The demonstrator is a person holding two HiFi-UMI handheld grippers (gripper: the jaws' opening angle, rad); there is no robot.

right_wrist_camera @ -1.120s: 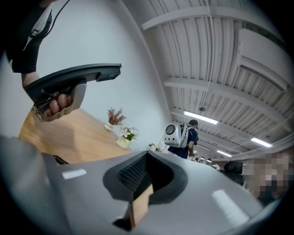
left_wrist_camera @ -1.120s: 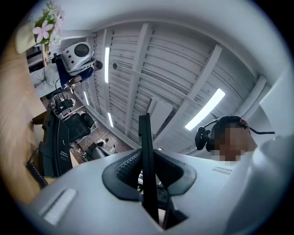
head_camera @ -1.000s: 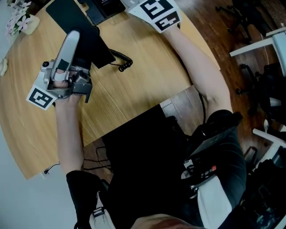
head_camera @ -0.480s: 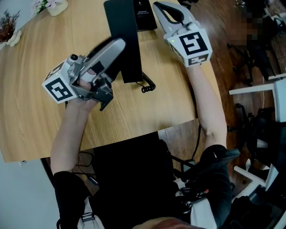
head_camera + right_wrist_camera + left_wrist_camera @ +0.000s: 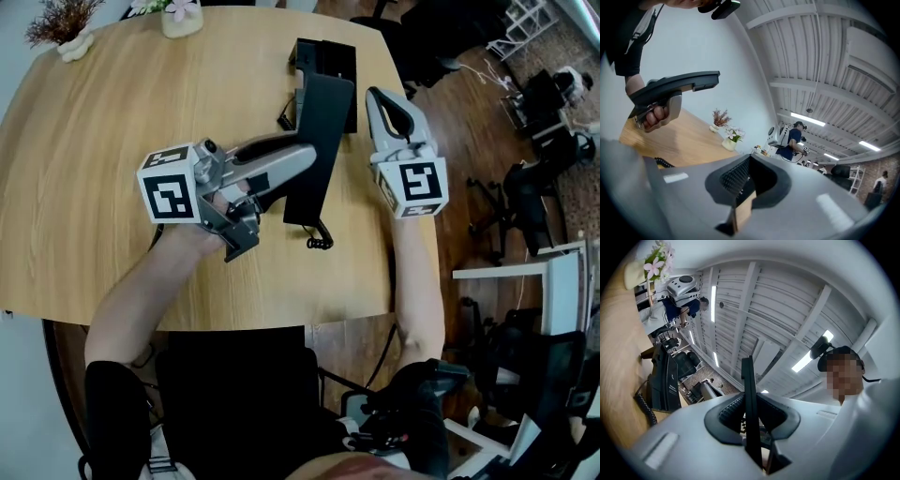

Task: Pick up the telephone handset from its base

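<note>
Left hand-held gripper (image 5: 305,161) is clamped on the long black plastic telephone handset (image 5: 321,131), which stands edge-on between its jaws, held clear above the round light wooden desk (image 5: 103,112) and nearer than its black box-shaped base (image 5: 328,58) at the far edge. Just right of the handset but apart from it, the right hand-held gripper (image 5: 377,98) has its jaws drawn together on nothing.

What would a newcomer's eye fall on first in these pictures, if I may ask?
The black telephone handset, clamped in the left gripper above the middle of the round wooden table, its coiled cord dangling. Behind it, at the far edge, sits the black base; the right gripper hovers empty alongside.
</note>
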